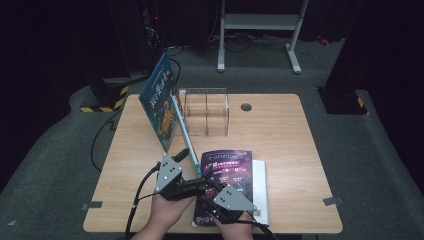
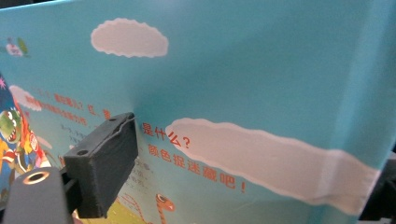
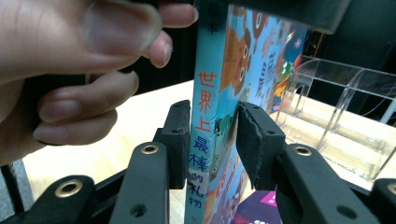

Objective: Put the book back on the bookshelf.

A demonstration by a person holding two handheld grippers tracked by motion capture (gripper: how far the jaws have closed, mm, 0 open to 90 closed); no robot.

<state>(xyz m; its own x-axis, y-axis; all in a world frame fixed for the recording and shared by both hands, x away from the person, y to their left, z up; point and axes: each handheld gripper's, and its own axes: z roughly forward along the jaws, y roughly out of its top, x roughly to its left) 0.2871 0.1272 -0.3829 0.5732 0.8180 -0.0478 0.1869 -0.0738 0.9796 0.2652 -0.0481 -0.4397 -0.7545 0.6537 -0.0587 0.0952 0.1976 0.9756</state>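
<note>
A blue picture book [image 1: 160,100] stands tilted on edge on the wooden table [image 1: 285,135], its lower corner near my hands. My left gripper [image 1: 184,155] is beside that corner. In the left gripper view the book's back cover [image 2: 261,84] lies flat just ahead, and my left gripper [image 2: 252,168] stands wide open, one pad [image 2: 105,161] in front of the cover. My right gripper [image 1: 202,177] comes in from the right. Its jaws straddle the book's spine [image 3: 205,116]. My right gripper [image 3: 214,135] is open, with a thin gap at the right pad [image 3: 254,140].
A dark purple book [image 1: 230,167] lies flat on a white one [image 1: 261,187] at the table's front. A clear plastic divider rack [image 1: 206,112] stands behind the blue book, and a cable hole [image 1: 245,106] is beside it. A hand [image 3: 70,60] is close on the left.
</note>
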